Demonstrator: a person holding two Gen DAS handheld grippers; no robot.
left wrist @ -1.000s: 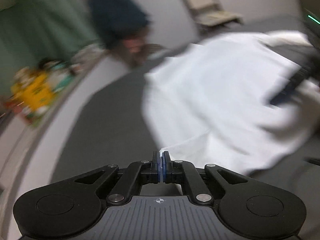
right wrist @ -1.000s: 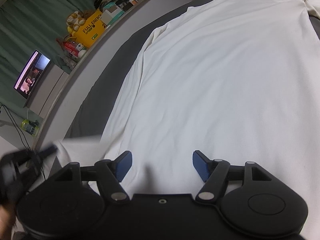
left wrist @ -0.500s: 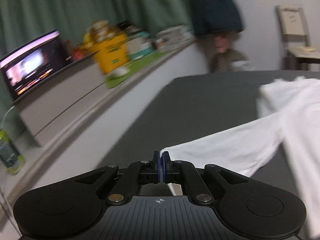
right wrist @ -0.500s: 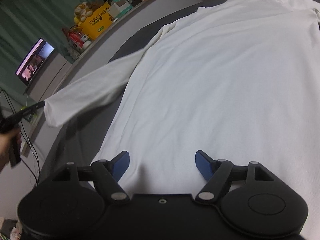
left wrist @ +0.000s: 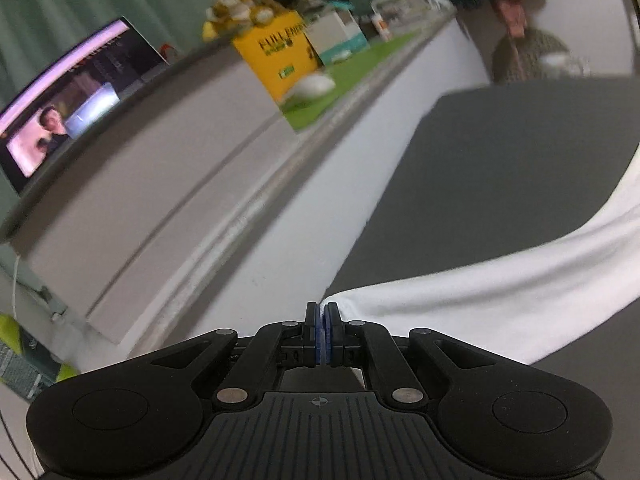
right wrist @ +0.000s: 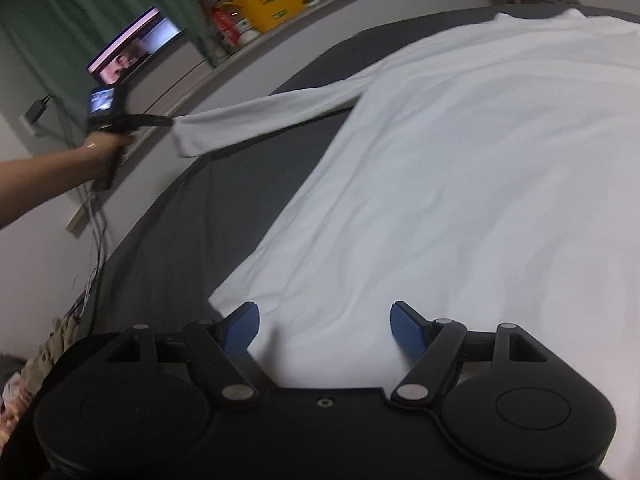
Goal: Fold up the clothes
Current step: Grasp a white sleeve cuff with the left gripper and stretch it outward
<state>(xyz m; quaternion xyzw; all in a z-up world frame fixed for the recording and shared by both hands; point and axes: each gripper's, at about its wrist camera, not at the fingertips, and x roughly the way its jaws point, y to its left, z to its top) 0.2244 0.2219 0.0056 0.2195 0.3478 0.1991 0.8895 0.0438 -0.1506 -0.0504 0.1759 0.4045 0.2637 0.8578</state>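
White long-sleeved shirt (right wrist: 460, 184) lies spread flat on the dark grey bed cover (right wrist: 192, 232), body filling most of the right wrist view. Left gripper (left wrist: 322, 316) has its jaws pinched tight on the cuff of one sleeve (left wrist: 472, 300); the sleeve runs out sideways from the body, stretched straight and raised off the cover toward the bed's edge. A person's hand (right wrist: 110, 148) holds that gripper. Right gripper (right wrist: 324, 322) hovers low over the shirt's hem, jaws wide apart after widening a little further, nothing pinched between them. Lit screen (right wrist: 134, 50) and yellow box (right wrist: 276, 0) on the ledge beyond.
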